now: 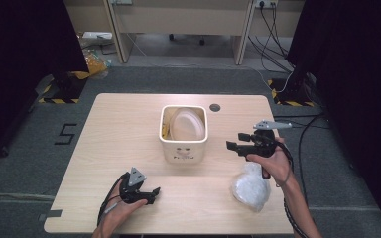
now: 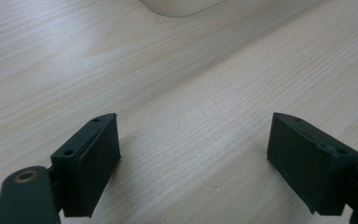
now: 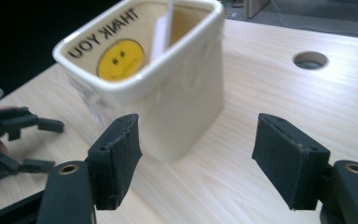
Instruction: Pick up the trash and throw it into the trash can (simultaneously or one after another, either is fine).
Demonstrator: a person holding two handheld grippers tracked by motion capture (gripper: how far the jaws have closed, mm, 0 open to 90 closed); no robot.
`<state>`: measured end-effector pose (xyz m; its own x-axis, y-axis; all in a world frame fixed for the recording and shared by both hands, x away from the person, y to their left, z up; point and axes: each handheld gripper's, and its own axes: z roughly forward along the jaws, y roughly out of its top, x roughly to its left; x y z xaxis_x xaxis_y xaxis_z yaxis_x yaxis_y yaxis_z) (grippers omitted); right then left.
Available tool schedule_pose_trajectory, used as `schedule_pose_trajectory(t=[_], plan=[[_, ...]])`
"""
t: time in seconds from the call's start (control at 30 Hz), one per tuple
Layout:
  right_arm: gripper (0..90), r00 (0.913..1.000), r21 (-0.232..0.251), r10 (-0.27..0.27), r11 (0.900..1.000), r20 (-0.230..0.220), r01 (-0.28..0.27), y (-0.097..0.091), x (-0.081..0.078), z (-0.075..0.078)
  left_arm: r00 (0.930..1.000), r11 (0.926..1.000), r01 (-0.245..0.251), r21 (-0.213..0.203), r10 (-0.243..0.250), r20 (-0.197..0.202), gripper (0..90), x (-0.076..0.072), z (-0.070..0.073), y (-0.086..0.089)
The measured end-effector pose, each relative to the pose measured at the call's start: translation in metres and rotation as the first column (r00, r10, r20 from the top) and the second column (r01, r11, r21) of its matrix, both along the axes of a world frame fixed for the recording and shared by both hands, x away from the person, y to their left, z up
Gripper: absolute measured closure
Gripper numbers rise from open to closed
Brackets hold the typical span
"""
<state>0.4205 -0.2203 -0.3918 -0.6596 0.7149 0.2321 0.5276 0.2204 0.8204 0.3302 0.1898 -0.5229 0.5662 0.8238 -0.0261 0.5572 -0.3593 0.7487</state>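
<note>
Bin (image 1: 184, 144) at tabletop (image 1: 119, 129) centre, holding a white lid (image 1: 186, 124); plastic bag (image 1: 250, 188) near front-right corner. Left gripper (image 1: 155, 193) and right gripper (image 1: 233, 141): jaws apart, empty.

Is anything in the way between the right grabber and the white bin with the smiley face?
Nothing visible is. The right gripper hangs open above bare table, just right of the cream bin. In the right gripper view its jaws point straight at the bin's near corner. The clear plastic bag lies behind it, near the person's wrist.

bin (image 2: 179, 5): cut off at top edge | bin lettering (image 1: 183, 156): too small to read
</note>
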Motion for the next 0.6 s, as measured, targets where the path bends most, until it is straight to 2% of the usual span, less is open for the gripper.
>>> schedule_pose_trajectory(t=[0.2,0.47,0.6], plan=[[28.8,0.9994,0.01,-0.035,0.9993,0.008,0.035,-0.019,-0.026,-0.016,1.0,1.0,0.0,0.001,0.0,-0.001,15.9,0.0,0.0,0.0],[23.3,0.9944,-0.022,-0.104,0.9943,0.019,0.105,-0.04,-0.061,-0.039,1.0,1.0,0.0,0.002,0.0,-0.001,15.6,0.0,0.0,0.0],[20.2,0.9912,-0.038,-0.127,0.9909,0.035,0.129,-0.048,-0.076,-0.042,1.0,1.0,0.001,0.004,-0.001,-0.002,15.4,0.0,0.0,0.0]])
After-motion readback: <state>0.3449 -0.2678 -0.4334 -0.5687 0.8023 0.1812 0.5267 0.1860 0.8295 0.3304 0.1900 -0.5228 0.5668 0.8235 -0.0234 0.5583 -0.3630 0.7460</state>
